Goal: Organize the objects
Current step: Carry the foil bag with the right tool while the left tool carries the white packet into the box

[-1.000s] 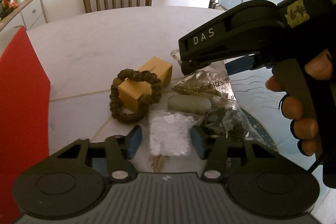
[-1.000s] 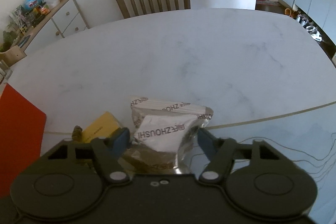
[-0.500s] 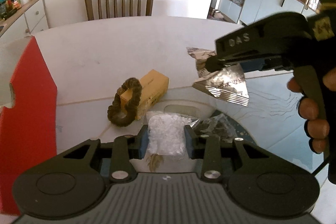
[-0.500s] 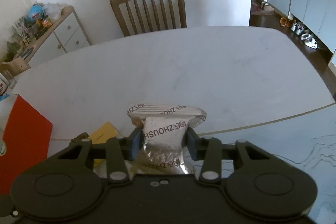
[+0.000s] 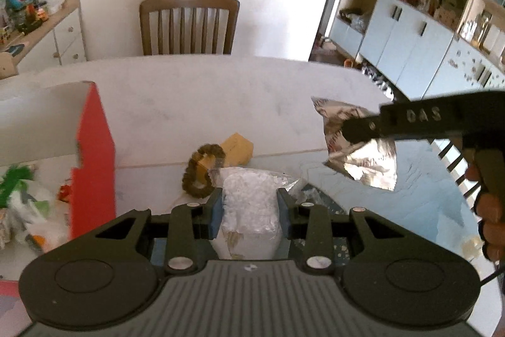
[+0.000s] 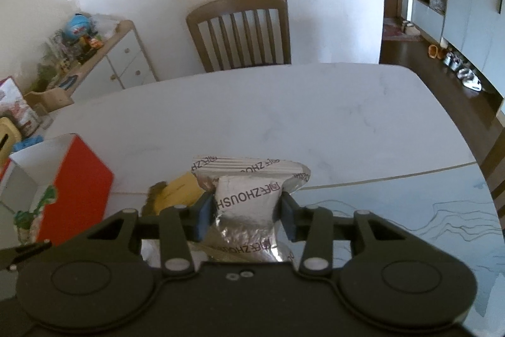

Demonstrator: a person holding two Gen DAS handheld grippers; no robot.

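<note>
While pinched: crinkled silver foil pouch (image 6: 246, 210) in right gripper (image 6: 246, 212), clear bag of white granules (image 5: 249, 204) in left gripper (image 5: 250, 210).

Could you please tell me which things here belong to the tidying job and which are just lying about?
Job: foil packet, clear bag, red box, yellow box, brown ring.
Lying about: chair, toy shelf, cupboards.

Home dining room, likely — wooden chair (image 6: 241, 32), marble table (image 6: 284, 116), cluttered sideboard (image 6: 104, 62).
</note>
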